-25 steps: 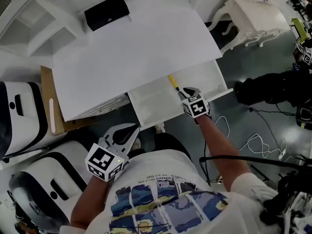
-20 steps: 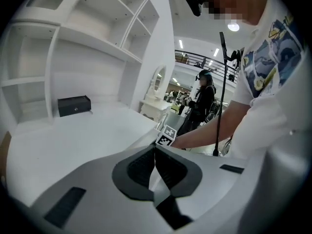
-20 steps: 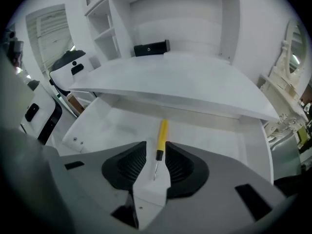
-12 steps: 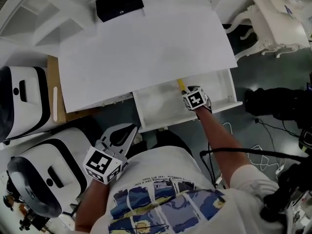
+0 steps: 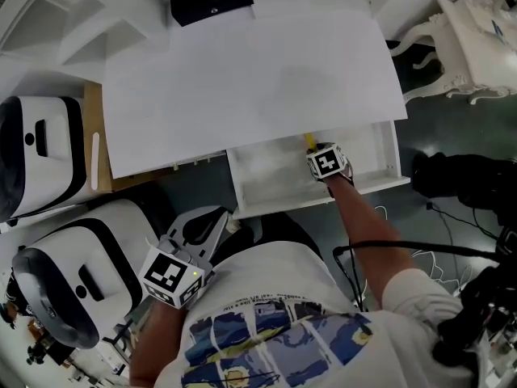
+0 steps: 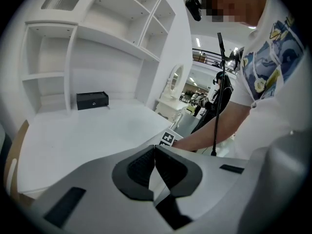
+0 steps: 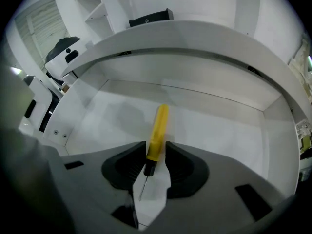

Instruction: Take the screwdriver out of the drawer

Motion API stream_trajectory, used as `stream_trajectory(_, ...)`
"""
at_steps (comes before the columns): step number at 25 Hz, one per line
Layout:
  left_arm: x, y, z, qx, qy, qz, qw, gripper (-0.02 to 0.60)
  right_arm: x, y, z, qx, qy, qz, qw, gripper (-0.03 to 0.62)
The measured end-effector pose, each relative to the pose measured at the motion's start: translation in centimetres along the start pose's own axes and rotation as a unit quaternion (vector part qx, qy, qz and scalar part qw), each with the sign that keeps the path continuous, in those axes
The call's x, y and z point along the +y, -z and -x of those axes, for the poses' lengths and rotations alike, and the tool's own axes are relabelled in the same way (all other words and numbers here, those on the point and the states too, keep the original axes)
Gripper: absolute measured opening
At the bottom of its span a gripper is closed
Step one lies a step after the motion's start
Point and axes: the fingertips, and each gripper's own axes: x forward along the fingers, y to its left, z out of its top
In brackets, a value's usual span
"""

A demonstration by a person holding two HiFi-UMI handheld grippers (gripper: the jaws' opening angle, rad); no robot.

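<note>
- Screwdriver [image 7: 157, 130]: yellow handle, black collar, thin bare metal shaft. It lies flat on the drawer floor, handle end toward the back wall and tip toward the front.
- Drawer [image 5: 266, 176]: white and shallow, pulled out from under the white worktop [image 5: 242, 79]. The screwdriver lies near mid-width.

It looked like a large indoor hall staged with home furniture rather than a lived-in room. A plain white desk [image 5: 242, 79] with a drawer [image 5: 266, 176] stood before empty white shelving [image 6: 97, 38]. An ornate white table [image 5: 477, 47] and a dressing table with an oval mirror [image 6: 174, 82] stood nearby on a bare grey floor [image 5: 428, 136]. Bulky white machines [image 5: 36, 156] flanked the desk. Behind it, a railed upper gallery [image 6: 204, 56] and ceiling lights showed.
</note>
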Motion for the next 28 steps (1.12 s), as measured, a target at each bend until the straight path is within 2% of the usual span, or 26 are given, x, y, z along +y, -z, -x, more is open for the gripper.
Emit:
stream_trajectory(5, 0.4, -0.1, 0.0, 0.001, -0.01, 0.005, 0.9999, 0.014, -0.3, 0.4, -1.0, 0.001, 0.005, -0.006, 1.0, 0.107)
stream_trajectory(11, 0.9, -0.3, 0.3, -0.004, -0.014, 0.008, 0.9999, 0.014, -0.3, 0.4, -0.9, 0.006, 0.012, 0.0, 1.0, 0.098)
stream_trajectory(17, 1.4, -0.6, 0.7, -0.009, -0.004, -0.002, 1.0, 0.014, 0.1, 0.5, -0.6, 0.014, 0.005, -0.01, 1.0, 0.095)
stream_trajectory(22, 1.8, -0.7, 1.5, -0.02, 0.008, -0.012, 0.9997, 0.014, 0.4, -0.1, 1.4, 0.022, 0.017, 0.007, 1.0, 0.094)
stream_trajectory(28, 2.2, -0.2, 3.1, -0.031, 0.026, -0.025, 0.9989, 0.014, 2.1, -0.2, 2.3, 0.019, 0.01, 0.016, 1.0, 0.094)
